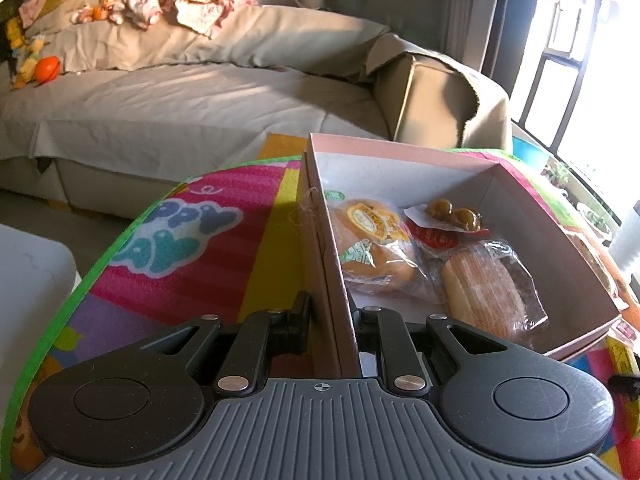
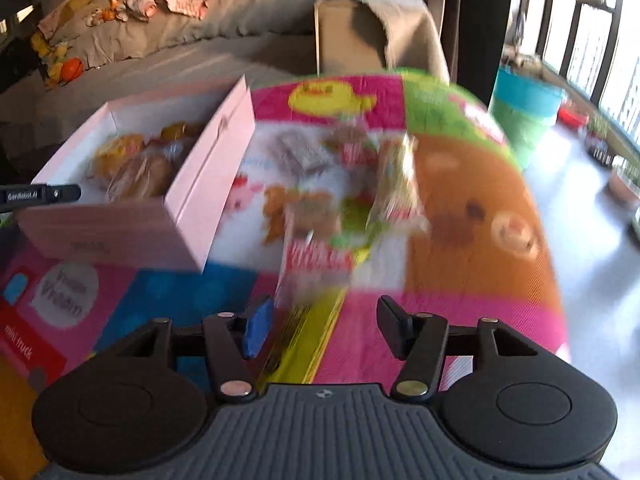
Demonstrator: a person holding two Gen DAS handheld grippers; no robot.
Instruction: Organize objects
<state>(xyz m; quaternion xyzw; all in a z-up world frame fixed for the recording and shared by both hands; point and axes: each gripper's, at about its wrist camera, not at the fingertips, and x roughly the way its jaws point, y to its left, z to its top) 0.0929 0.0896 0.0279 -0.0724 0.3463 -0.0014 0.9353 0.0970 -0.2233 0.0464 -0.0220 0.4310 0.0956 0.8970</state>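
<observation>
A pink cardboard box [image 1: 400,148] stands on a colourful play mat [image 1: 192,248]. My left gripper [image 1: 330,312] is shut on the box's near side wall, one finger outside and one inside. In the box lie a wrapped bun [image 1: 376,248], a wrapped bread loaf [image 1: 488,288] and a small packet of round brown sweets [image 1: 452,216]. The right wrist view is blurred. My right gripper [image 2: 325,320] stands open just above the mat, and a yellow packet [image 2: 304,340] lies between its fingers, close to the blue left pad [image 2: 256,328]. Several loose snack packets [image 2: 320,152] lie ahead on the mat, right of the box [image 2: 216,160].
A grey covered sofa [image 1: 192,96] with clothes and toys runs behind the mat. A teal and green bucket [image 2: 524,108] stands by the window at the far right. A white surface [image 1: 28,272] sits at the mat's left edge.
</observation>
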